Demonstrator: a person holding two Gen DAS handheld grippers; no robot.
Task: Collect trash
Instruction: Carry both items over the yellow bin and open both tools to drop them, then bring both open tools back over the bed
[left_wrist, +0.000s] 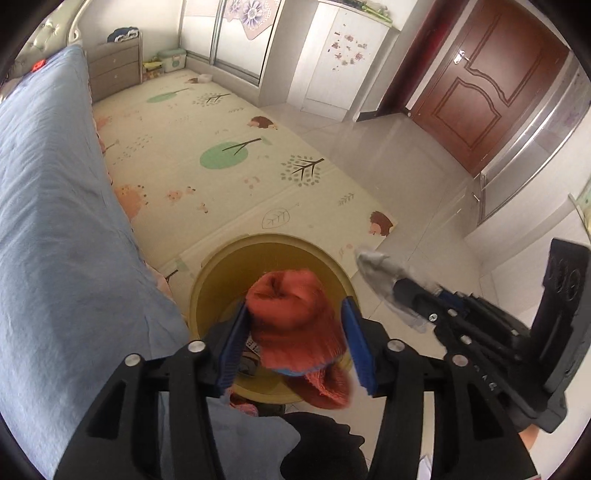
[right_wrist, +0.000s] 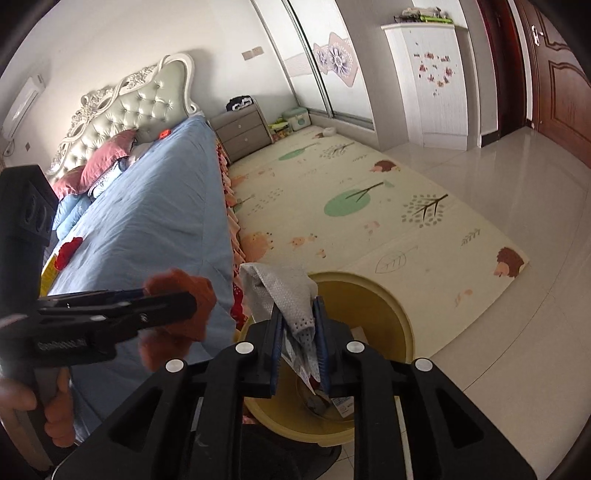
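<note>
**Both loads poised over the bin**

Left tool (left_wrist: 295, 332), lower centre, stands released around the orange cloth (left_wrist: 295, 317) above the yellow bin (left_wrist: 207, 280). Right tool (right_wrist: 299, 332) loosely pinches grey wrapper (right_wrist: 288, 291); it hangs near the rim and could fall outside.

Yellow bin (right_wrist: 369, 295) mouth open below; bed (right_wrist: 155, 229) edge crowds one side, tiled floor (right_wrist: 517, 314) clear opposite.

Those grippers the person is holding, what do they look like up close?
Each gripper, left and right, is a black plastic frame with triangular cut-outs, round silver bolt heads and two flat fingers faced with ribbed blue pads. The right gripper's side shows small white lettering, too blurred to read.
</note>
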